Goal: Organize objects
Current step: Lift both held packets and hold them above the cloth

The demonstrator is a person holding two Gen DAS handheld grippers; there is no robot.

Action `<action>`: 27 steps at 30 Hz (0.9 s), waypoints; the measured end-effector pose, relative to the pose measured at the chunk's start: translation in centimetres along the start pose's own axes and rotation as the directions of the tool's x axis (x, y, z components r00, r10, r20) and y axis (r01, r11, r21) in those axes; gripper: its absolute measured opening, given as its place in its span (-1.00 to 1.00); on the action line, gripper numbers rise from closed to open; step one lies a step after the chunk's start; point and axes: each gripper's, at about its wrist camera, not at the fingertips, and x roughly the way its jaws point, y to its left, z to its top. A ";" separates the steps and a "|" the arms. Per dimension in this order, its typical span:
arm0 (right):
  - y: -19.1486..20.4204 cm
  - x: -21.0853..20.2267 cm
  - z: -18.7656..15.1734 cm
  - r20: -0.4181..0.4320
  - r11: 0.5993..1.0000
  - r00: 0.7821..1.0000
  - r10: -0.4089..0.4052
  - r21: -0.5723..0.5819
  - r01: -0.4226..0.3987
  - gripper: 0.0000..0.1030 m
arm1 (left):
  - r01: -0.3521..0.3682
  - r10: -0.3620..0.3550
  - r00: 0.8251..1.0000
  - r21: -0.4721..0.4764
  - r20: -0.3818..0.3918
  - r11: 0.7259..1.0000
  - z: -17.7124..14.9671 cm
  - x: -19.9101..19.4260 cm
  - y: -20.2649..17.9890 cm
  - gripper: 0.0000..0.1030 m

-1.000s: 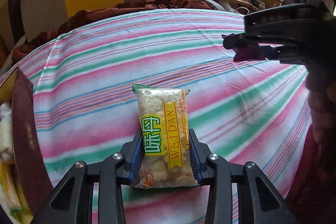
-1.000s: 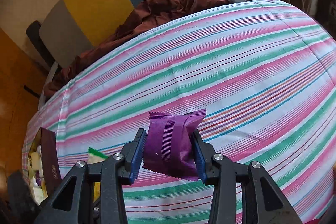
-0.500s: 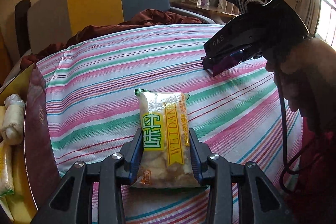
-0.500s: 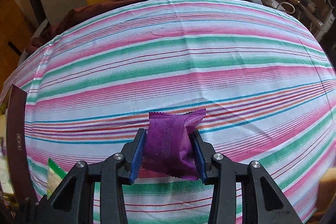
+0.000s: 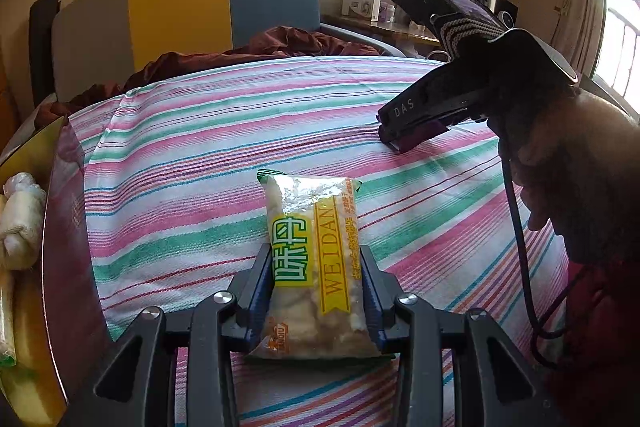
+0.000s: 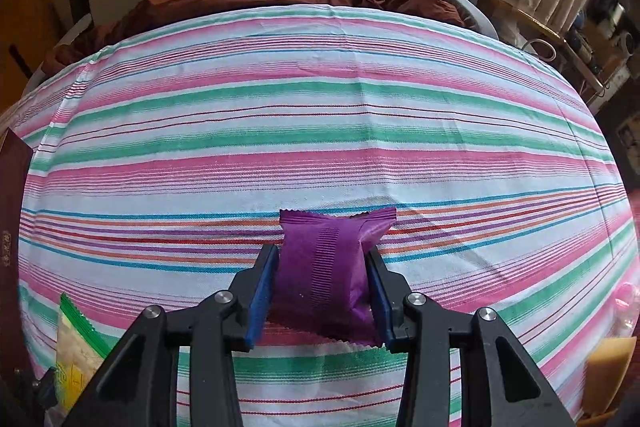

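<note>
Left gripper (image 5: 316, 301) is clamped on the yellow snack pack (image 5: 316, 267), long axis pointing straight ahead, low centre of frame. Right gripper (image 6: 322, 289) squeezes the purple packet (image 6: 326, 275), nose down on the striped worktop (image 6: 320, 107). The box (image 5: 60, 227) sits at the left edge, nearer the left hand.

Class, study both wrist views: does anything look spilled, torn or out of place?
Nothing stands out. The yellow snack packet and purple packet sit intact in the left gripper and right gripper above the striped tablecloth.
</note>
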 end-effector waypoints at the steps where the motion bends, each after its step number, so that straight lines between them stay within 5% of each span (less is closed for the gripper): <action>1: 0.0 0.0 0.0 0.001 1.000 1.000 -0.003 -0.004 0.003 -0.15 | 0.002 -0.002 1.000 -0.001 0.001 1.000 0.0 0.0 0.0 -0.23; 27: 0.8 0.2 -0.1 0.030 0.999 0.999 -0.019 -0.031 0.020 -0.12 | -0.013 0.013 1.000 0.015 0.005 1.000 -0.1 -0.2 0.0 -0.23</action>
